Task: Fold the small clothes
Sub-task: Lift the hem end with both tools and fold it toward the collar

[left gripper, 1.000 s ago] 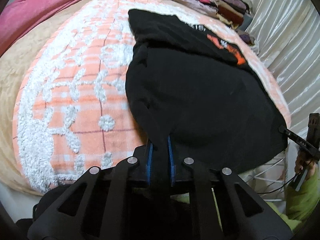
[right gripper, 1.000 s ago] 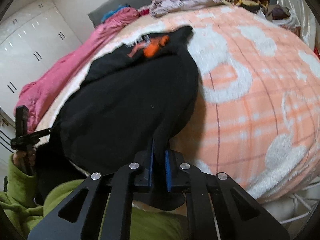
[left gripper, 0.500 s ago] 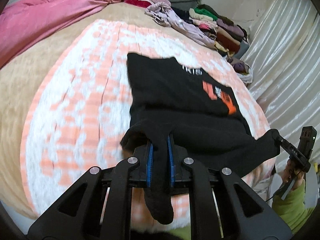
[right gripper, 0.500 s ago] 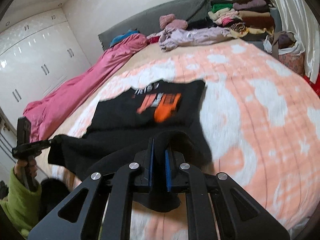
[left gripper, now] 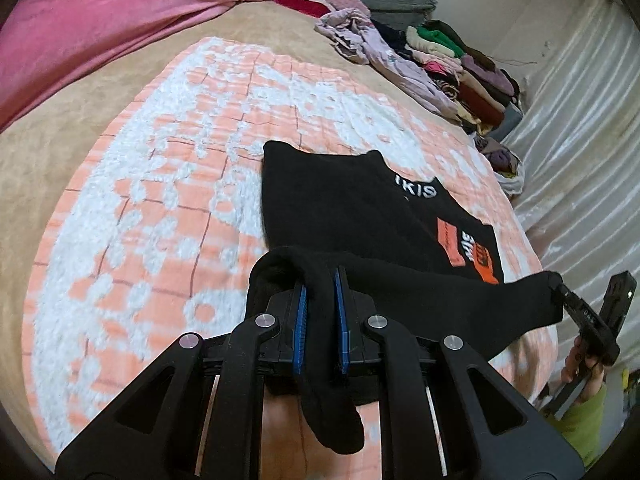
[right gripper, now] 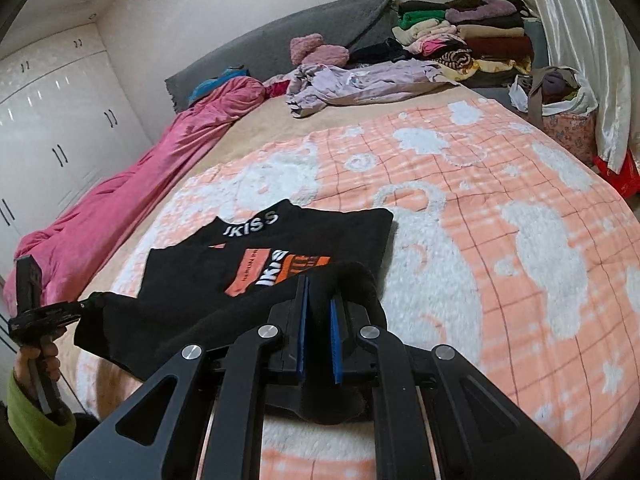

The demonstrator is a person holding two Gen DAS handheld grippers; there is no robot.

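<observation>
Folding is partly done: the shirt [left gripper: 360, 208] hem is held lifted over the bed's [left gripper: 160, 208] near edge, pinched by left fingers [left gripper: 320, 308] and right fingers [right gripper: 318, 312]; laying down remains.

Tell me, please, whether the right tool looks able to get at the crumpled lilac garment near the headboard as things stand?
Probably not: the right tool is shut on the black printed T-shirt's lifted hem, and the crumpled lilac garment lies far across the bed.

An orange-and-white blanket [right gripper: 500, 216] covers the middle of the frame. A pink quilt [right gripper: 132, 204] lies at left, white wardrobe doors [right gripper: 52, 128] beyond. Stacked clothes [right gripper: 468, 40] sit upper right, beside a shiny curtain [left gripper: 580, 152].
</observation>
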